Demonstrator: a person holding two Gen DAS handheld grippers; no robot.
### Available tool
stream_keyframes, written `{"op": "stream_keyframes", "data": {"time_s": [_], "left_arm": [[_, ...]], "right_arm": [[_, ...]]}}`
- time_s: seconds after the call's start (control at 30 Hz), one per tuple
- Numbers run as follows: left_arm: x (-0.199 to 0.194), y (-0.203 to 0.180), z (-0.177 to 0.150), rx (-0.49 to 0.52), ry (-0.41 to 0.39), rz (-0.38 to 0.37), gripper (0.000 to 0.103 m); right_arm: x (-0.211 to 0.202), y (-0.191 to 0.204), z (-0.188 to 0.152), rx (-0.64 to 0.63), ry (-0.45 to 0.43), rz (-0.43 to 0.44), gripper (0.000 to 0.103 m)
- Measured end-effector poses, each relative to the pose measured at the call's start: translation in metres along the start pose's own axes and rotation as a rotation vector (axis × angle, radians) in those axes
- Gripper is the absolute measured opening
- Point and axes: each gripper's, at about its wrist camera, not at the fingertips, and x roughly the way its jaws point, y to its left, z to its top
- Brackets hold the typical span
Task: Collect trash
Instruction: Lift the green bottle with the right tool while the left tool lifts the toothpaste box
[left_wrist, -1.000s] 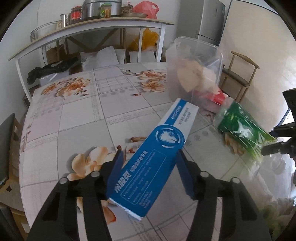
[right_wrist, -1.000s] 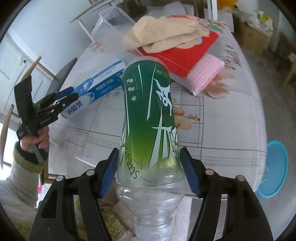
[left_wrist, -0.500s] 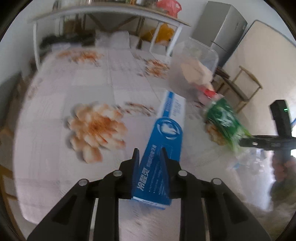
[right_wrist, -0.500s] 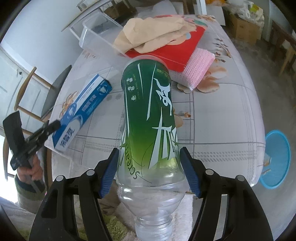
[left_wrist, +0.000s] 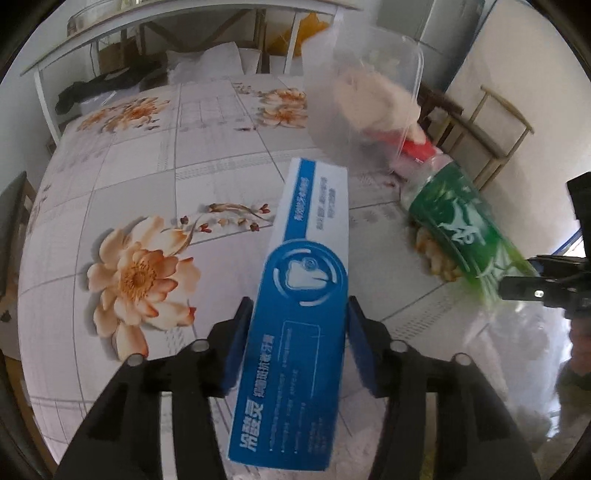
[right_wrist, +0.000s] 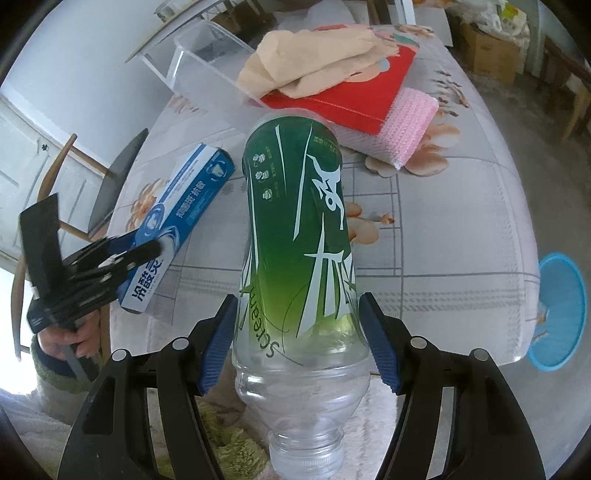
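Toothpaste box (left_wrist: 295, 325) sits lengthwise between the opening left gripper (left_wrist: 295, 347) pads at frame bottom, pointing up-frame over the table (left_wrist: 155, 192); right gripper (right_wrist: 299, 339) clamps the green bottle (right_wrist: 299, 236).

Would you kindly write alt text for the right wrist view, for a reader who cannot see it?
The right claw grips a green-labelled plastic bottle, neck toward the camera, above a floral-clothed table. At left, the left claw holds a blue toothpaste box; beyond lie a clear bin, beige cloth and red packet.
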Motion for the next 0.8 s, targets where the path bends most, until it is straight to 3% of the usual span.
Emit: {"op": "stream_keyframes", "data": {"time_s": [0.4,0.8], "left_arm": [[-0.016,0.002,-0.024,-0.144,0.011,0.091,0.048],[0.002,-0.004,-0.006,-0.106,0.023,0.153,0.049]], "right_arm": [[0.0,-0.003,-0.009,0.048,0.007,-0.008,0.064],[0.015,0.003,-0.004,0.048,0.034,-0.007,0.065]]}}
